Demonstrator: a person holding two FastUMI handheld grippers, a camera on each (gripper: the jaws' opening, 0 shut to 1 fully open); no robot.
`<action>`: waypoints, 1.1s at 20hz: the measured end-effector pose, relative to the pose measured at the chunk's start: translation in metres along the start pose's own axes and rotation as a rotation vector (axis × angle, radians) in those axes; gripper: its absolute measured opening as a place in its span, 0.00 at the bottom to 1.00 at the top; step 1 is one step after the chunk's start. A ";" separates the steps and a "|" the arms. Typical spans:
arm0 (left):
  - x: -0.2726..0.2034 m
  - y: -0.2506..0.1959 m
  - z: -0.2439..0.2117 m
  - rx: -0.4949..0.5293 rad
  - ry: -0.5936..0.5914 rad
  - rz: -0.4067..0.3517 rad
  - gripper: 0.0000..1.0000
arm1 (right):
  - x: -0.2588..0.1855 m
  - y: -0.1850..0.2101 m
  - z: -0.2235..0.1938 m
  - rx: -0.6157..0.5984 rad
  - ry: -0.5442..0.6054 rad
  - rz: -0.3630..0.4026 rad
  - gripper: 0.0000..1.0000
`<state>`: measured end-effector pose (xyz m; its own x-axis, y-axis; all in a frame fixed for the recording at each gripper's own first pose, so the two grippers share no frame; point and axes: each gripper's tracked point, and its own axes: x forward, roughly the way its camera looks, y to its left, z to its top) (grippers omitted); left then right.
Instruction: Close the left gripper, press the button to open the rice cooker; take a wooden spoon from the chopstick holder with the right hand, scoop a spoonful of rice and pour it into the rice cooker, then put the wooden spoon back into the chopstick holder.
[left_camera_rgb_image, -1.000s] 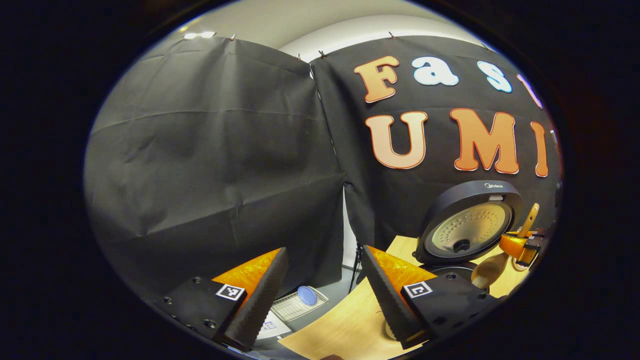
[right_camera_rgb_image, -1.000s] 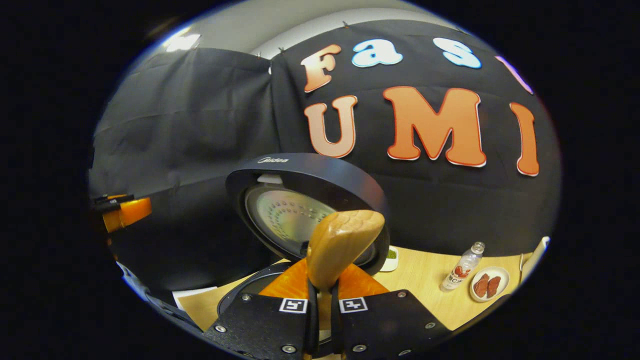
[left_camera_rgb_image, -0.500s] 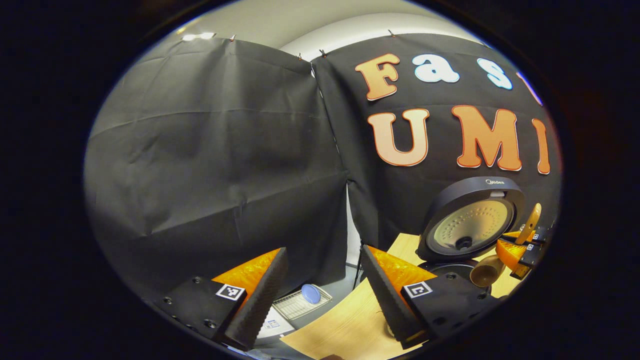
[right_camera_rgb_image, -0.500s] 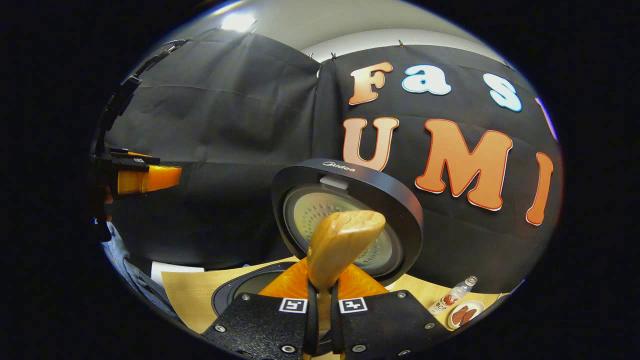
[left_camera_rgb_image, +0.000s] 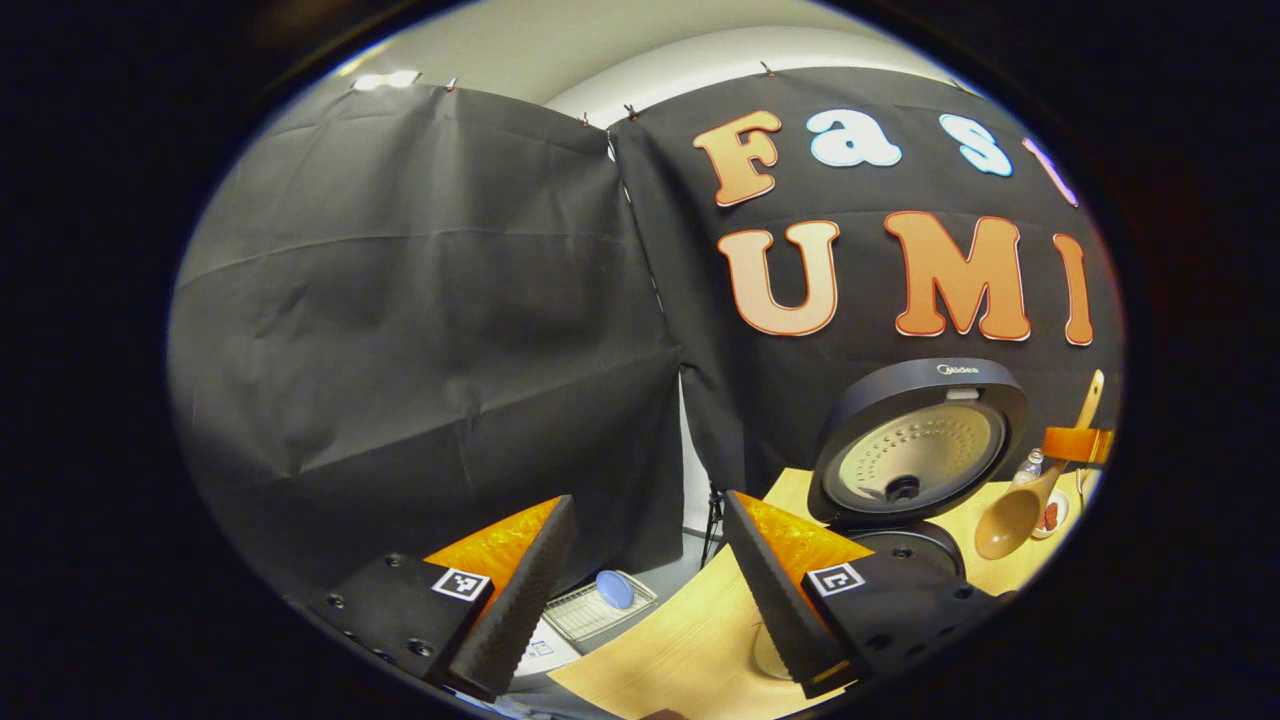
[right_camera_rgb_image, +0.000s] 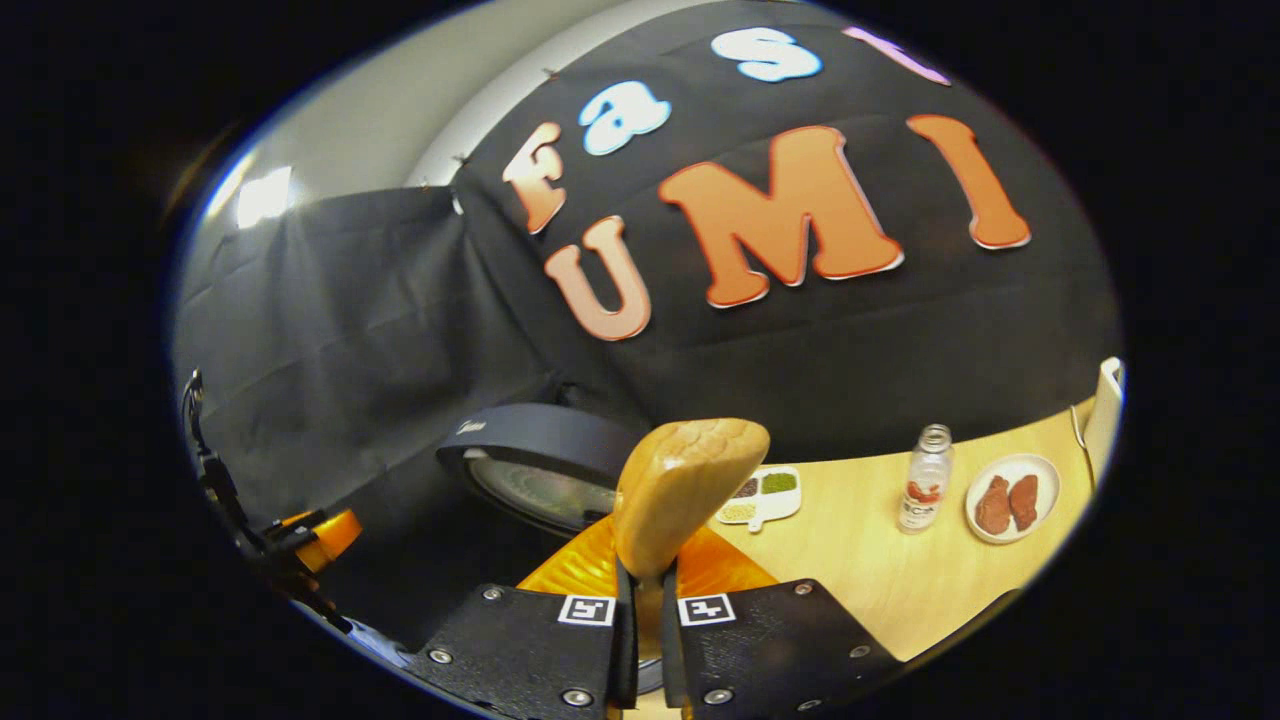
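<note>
- While the right hand-held gripper (right_camera_rgb_image: 640, 590) pinches the wooden spoon (right_camera_rgb_image: 685, 495) by its handle, bowl end sticks up past the fingers.
- Left hand-held gripper (left_camera_rgb_image: 645, 585): fingers spread wide, holding nothing, off the bench (left_camera_rgb_image: 680, 650) edge.
- Rice cooker (left_camera_rgb_image: 915, 450) sits on the bench, lid up; spoon bowl hangs just right of it.
</note>
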<state>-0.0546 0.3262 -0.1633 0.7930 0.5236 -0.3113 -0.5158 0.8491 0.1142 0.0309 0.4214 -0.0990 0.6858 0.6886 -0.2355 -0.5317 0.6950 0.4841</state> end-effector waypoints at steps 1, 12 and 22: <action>-0.001 -0.005 0.002 0.006 -0.001 -0.007 0.99 | -0.009 -0.016 0.004 0.025 -0.007 -0.030 0.09; -0.012 -0.084 0.023 0.065 -0.018 -0.144 1.00 | -0.130 -0.180 0.001 0.148 -0.049 -0.364 0.09; -0.041 -0.138 0.050 0.085 -0.052 -0.233 0.94 | -0.233 -0.300 -0.021 0.190 -0.078 -0.622 0.09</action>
<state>0.0002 0.1907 -0.1190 0.9043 0.3137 -0.2897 -0.2894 0.9491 0.1245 0.0200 0.0568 -0.2066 0.8751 0.1475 -0.4609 0.0682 0.9053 0.4192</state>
